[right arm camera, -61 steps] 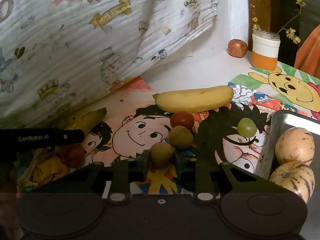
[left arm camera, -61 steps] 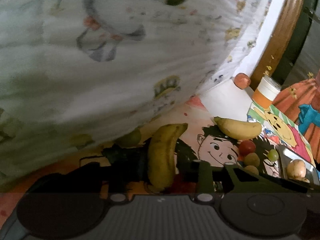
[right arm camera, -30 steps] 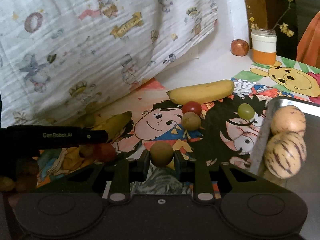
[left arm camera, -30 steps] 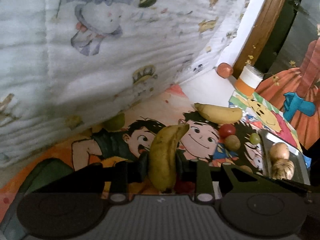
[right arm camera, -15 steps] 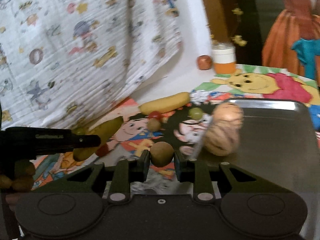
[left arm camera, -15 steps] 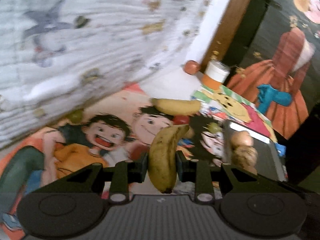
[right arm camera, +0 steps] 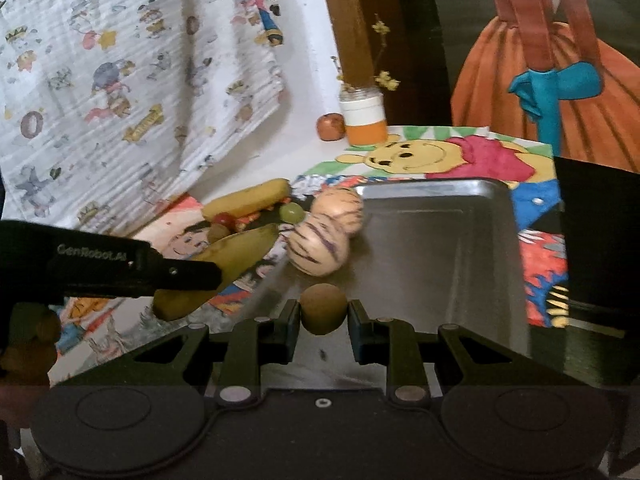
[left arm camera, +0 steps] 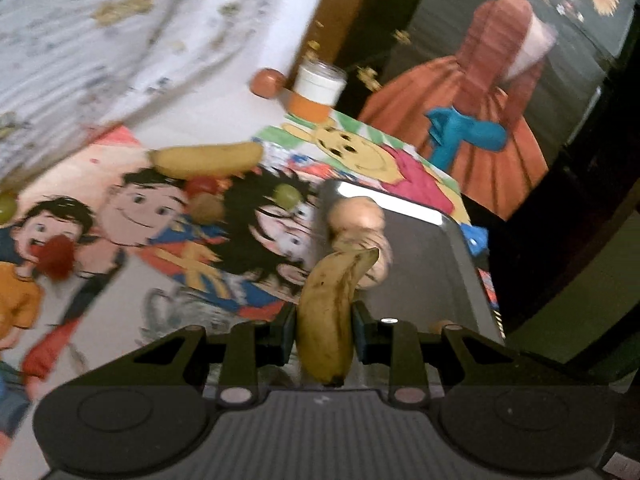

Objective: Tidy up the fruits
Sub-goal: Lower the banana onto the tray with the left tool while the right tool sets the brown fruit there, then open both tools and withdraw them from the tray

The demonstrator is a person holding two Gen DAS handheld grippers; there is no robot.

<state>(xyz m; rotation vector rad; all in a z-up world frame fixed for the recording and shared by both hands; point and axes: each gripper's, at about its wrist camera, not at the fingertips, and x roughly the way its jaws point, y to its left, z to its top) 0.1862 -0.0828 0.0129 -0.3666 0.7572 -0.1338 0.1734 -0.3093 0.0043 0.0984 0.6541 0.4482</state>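
Between the left gripper (left arm camera: 324, 320) jaws sits a banana (left arm camera: 328, 316), clamped, tip forward over the metal tray (right arm camera: 440, 248); right gripper (right arm camera: 323, 314) jaws pinch a brown round fruit (right arm camera: 323, 309) above it.

purple-striped cream melons (right arm camera: 318, 250), silver tray (right arm camera: 436, 248)

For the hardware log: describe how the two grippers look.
Both grippers, left and right, are matte black with two angular fingers with triangular cut-outs, silver screws and a ribbed base flanked by round discs. The left one's side reads "GenRobot.AI" in grey in the right wrist view. No cables or sleeves show.
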